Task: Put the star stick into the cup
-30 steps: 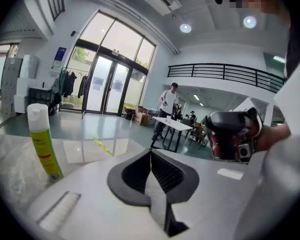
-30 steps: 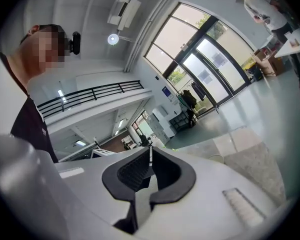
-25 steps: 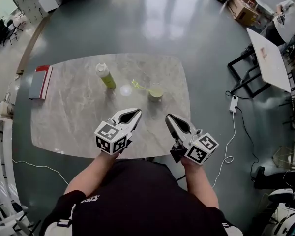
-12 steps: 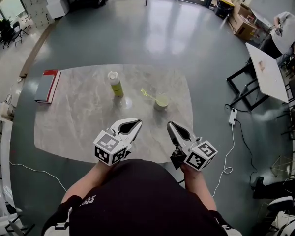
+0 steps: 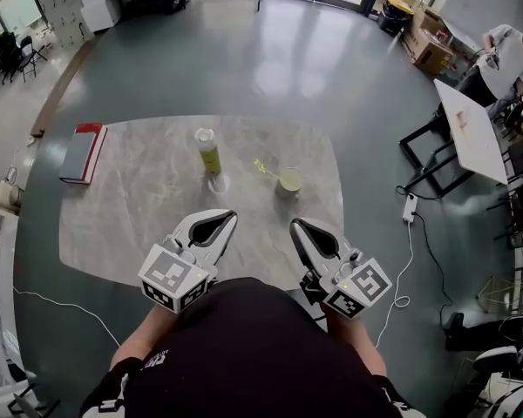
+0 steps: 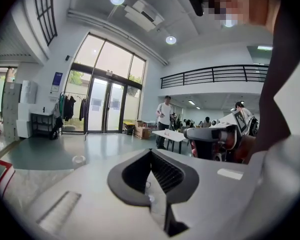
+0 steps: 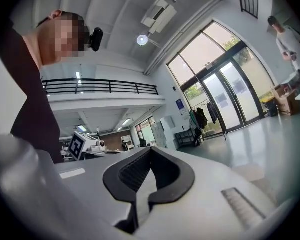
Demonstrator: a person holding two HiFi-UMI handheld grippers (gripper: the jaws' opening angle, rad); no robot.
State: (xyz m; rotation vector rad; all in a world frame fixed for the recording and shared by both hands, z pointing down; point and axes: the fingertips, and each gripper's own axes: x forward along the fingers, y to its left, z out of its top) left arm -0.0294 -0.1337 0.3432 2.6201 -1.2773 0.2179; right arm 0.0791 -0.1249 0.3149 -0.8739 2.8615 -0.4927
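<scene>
A pale green cup (image 5: 288, 182) stands on the marble table (image 5: 122, 225), right of its middle. The yellow-green star stick (image 5: 263, 167) leans out of the cup toward the upper left. My left gripper (image 5: 228, 216) hangs over the table's near edge, shut and empty. My right gripper (image 5: 295, 225) is beside it, also shut with nothing between its jaws. Both are well short of the cup, close to my body. The left gripper (image 6: 151, 152) and the right gripper (image 7: 151, 151) show closed jaws against the room in their own views.
A green bottle (image 5: 209, 150) stands left of the cup, with a small clear round thing (image 5: 218, 183) in front of it. A red and grey book (image 5: 80, 153) lies at the table's left edge. A white table (image 5: 475, 129), a person (image 5: 506, 46) and floor cables (image 5: 411, 205) are to the right.
Both grippers have lifted and drawn back from the table toward my body, the left one shifting to the left. The cup and stick have not moved on the table.
</scene>
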